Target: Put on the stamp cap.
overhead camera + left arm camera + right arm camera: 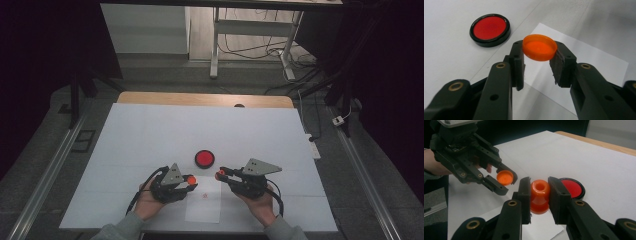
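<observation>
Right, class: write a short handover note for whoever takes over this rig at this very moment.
Left gripper: shut on the orange cap, held above the paper.
Right gripper: shut on the orange stamp, its open end facing the camera.
Red ink pad lies open on the table, just beyond both grippers.
Done: cap is off the stamp, and the paper carries a small red mark.
Left, probably: bring cap and stamp together and recap.

- A lab or test room, not a home: the table (150,130) is covered by a plain white sheet.
- Dark curtains hang along both sides.
- Metal rails (45,175) run along the grey floor beside the table.
- Loose cables (250,50) and a power strip (314,148) lie beyond the far edge, near a white desk frame (216,45).
</observation>
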{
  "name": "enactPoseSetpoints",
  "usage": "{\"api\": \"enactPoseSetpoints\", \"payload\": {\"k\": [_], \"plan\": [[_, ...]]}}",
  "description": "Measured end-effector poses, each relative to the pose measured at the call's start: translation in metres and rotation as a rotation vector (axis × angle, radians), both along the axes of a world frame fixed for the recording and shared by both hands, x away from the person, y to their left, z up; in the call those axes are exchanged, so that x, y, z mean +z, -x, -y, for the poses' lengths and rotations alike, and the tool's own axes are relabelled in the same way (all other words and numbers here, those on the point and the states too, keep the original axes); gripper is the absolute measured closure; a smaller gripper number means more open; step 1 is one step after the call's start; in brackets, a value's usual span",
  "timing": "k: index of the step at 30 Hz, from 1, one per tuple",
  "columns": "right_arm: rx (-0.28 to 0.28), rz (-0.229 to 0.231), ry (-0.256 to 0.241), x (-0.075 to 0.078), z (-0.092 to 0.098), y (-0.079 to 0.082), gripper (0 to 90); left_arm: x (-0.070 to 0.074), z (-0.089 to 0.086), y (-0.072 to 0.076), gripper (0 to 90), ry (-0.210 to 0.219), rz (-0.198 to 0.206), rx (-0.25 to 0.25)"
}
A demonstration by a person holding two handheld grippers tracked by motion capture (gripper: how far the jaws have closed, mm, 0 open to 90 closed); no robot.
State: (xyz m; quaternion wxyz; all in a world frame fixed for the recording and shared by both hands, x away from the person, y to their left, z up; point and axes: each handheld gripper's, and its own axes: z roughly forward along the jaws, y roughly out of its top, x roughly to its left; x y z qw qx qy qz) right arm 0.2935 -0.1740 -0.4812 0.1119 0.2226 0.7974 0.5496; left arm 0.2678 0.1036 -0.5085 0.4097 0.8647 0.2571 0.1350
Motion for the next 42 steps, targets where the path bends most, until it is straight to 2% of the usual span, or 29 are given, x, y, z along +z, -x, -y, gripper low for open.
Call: {"api": "enactPoseSetpoints", "payload": {"k": [42], "plan": [[0.014, -0.006, -0.009, 0.001, -0.003, 0.003, 71.9, -0.007, 0.052, -0.014, 64.4, -0.007, -0.022, -0.078]]}}
